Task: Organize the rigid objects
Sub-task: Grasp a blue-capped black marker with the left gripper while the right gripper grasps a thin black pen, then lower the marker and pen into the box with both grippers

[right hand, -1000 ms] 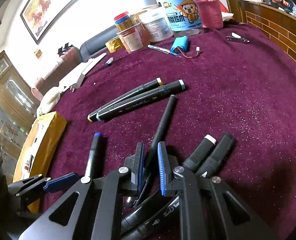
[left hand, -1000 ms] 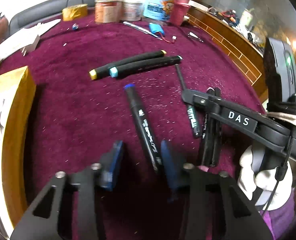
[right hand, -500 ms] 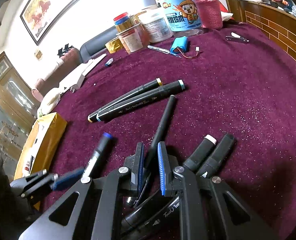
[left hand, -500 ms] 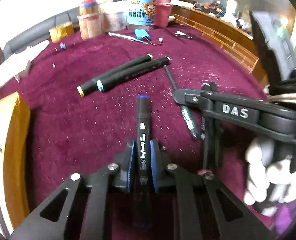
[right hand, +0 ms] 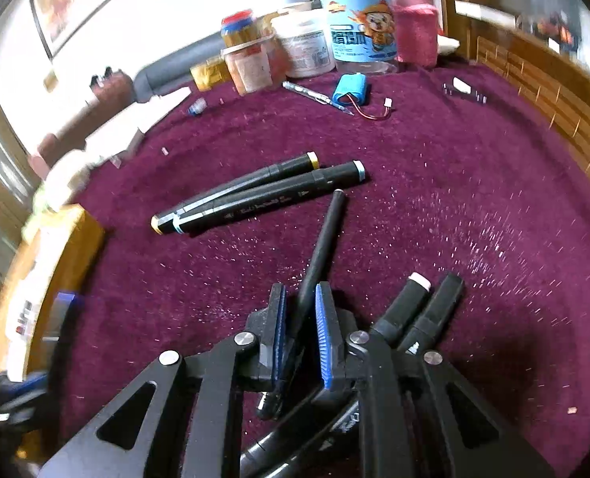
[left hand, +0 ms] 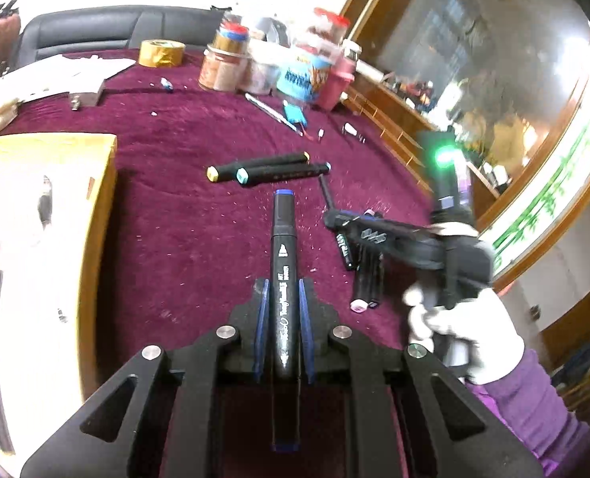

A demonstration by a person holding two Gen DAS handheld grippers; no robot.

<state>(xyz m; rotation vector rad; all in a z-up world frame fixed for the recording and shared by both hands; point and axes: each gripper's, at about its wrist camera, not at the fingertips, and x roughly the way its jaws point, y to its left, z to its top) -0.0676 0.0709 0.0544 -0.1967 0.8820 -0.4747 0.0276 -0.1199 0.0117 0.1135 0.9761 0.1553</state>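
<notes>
My left gripper [left hand: 282,290] is shut on a black marker with a blue cap [left hand: 282,263] and holds it above the purple cloth. My right gripper [right hand: 299,298] has its jaws closed around a thin black pen [right hand: 322,247] that lies on the cloth; it also shows in the left wrist view [left hand: 358,227]. Two black markers, one yellow-capped [right hand: 239,187] and one light-blue-capped [right hand: 271,203], lie side by side ahead. Two more markers [right hand: 418,310] lie right of my right gripper.
A yellow cardboard box [left hand: 44,215] stands at the left. Jars and tubs [right hand: 335,44], a tape roll [left hand: 161,52], a blue battery pack [right hand: 352,89] and a pen [right hand: 315,95] sit at the back. A wooden ledge [right hand: 553,95] borders the right.
My left gripper closed on the blue-capped marker, lifted it off the cloth and tilted upward. My right gripper stayed over the thin pen.
</notes>
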